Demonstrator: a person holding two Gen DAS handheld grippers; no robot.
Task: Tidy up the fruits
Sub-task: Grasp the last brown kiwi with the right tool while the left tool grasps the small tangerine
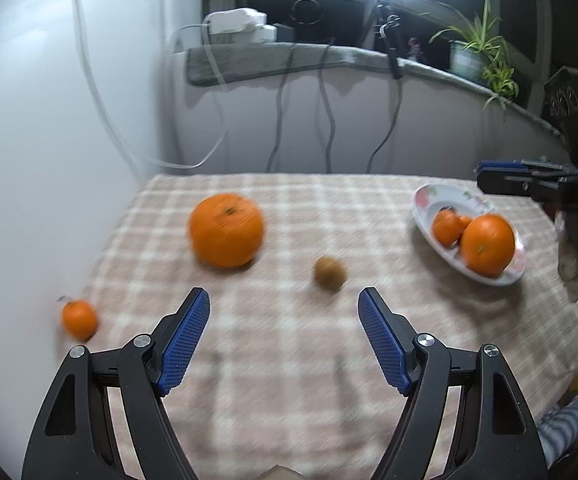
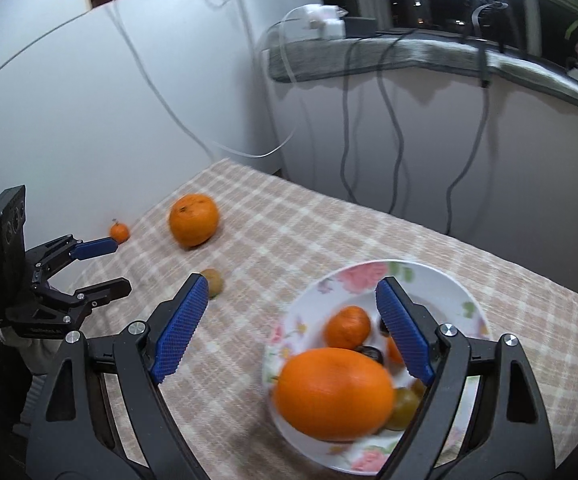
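Across the checked cloth of the worktop the fruit is split in two lots, which fits a job partly done: a flowered plate at the lower right of the right wrist view already carries a big orange, a mandarin, something dark and a greenish fruit, gathered there presumably because the plate is the collecting spot. Three pieces lie loose on the cloth in the left wrist view: a large orange left of centre, a small brown kiwi near the middle, and a little mandarin at the far left edge, each well apart from the others and from the plate at the right. The left tongs hang spread wide with nothing between the blue pads, tilted down at the cloth, the kiwi just beyond their tips and the large orange up to the left; that suits a reach for one of the loose pieces, though which one I cannot tell. The right tongs are likewise spread and empty, above the plate's left side with the big orange low between the arms but untouched, so they look to have no load. Both views are smeared, so fine detail of the plate's smaller fruit is unclear.
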